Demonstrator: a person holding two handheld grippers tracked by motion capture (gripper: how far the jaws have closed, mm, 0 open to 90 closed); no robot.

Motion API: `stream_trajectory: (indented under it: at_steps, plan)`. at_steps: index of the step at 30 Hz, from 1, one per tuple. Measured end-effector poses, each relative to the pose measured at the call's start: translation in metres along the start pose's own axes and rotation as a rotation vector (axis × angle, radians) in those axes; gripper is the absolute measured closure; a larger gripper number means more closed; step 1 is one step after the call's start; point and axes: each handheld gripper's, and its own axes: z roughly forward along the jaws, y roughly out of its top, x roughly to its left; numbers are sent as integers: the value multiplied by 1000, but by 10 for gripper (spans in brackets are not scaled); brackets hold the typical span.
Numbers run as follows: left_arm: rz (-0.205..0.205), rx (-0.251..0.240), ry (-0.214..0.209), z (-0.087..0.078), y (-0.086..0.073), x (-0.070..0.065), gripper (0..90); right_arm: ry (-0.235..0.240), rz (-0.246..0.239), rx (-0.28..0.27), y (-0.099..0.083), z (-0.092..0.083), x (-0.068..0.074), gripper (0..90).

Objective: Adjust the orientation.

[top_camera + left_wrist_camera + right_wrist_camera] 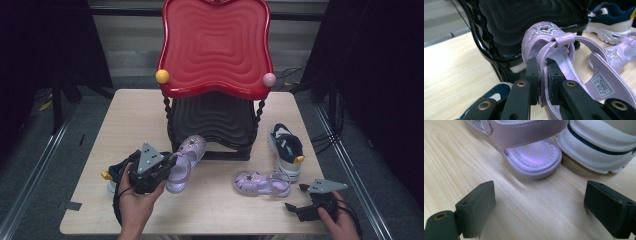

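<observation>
Left gripper (543,75) clamps sandal (549,42) beside rack (499,25)

We count two lilac sandals: one (185,159) raised at the left, near the rack, and one (262,183) lying flat on the table. We count two navy-and-white sneakers as well, one (286,149) at the right just beside the flat sandal and one (112,177) at the left edge, partly hidden. We see one two-tier rack (216,50), with one red tray on top and one black tray below. On its front corners we count two balls, one yellow (162,76) and one pink (269,79). One wooden table (130,115) bears it all.
</observation>
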Motion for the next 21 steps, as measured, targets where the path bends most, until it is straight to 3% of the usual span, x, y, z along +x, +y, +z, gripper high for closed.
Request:
stream_trajectory:
  at_steps: [21]
  plan:
    - [-32, -65, 80, 21, 21, -6, 825, 3, -1, 3, 1, 1, -1, 92]
